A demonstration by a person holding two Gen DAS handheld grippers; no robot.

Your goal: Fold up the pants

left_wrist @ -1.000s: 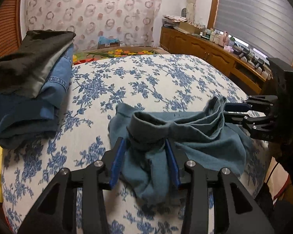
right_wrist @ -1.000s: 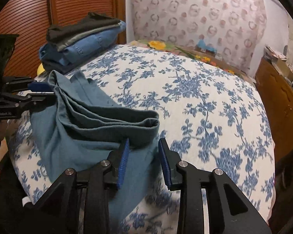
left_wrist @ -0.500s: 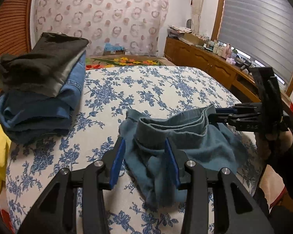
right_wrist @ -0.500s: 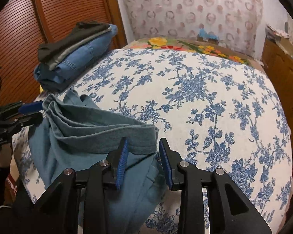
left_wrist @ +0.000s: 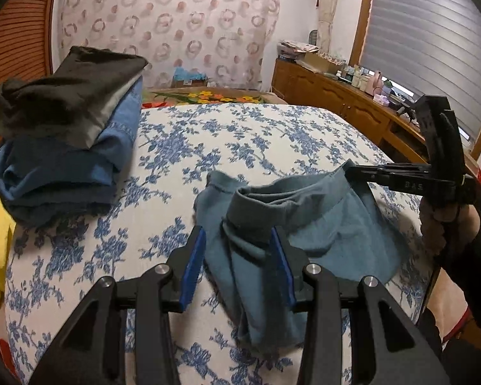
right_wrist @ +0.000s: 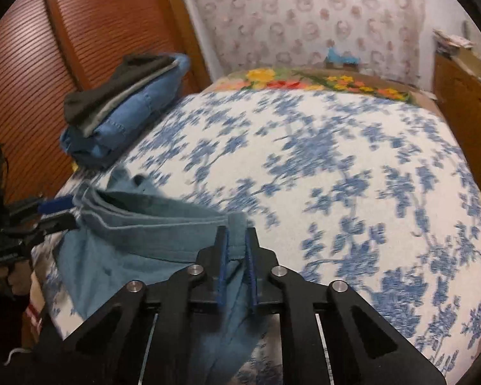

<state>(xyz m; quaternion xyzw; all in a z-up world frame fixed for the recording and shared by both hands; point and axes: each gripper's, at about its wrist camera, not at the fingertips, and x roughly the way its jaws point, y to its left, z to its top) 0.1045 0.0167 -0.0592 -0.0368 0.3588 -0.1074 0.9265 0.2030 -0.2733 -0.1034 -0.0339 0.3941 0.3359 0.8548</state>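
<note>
**Both claws at the waistband of the teal pants**

I see the teal pants (left_wrist: 320, 224) bunched at the near edge of the bed (left_wrist: 240, 141), at about 6 o'clock on the blue-flowered bedspread, with part of the cloth hanging over the edge toward me.

My right gripper (right_wrist: 237, 243) has just been closing, and its blue pads now pinch one end of the waistband, with cloth running down between them. In the left wrist view the same claw comes in from 3 o'clock, gripped by a hand (left_wrist: 445, 224) in a dark sleeve, its tips at the far end of the band.

My left gripper (left_wrist: 237, 250) stands part open. The other end of the waistband sits between its fingers and lies against the right-hand pad; a gap shows beside the left pad, so I cannot tell whether it has a true hold.

A stack of folded clothes (left_wrist: 67, 134), dark garments over denim, rests at 10 o'clock on the bed, well apart from the pants. A wooden sideboard (left_wrist: 346, 102) lies at 2 o'clock.
</note>
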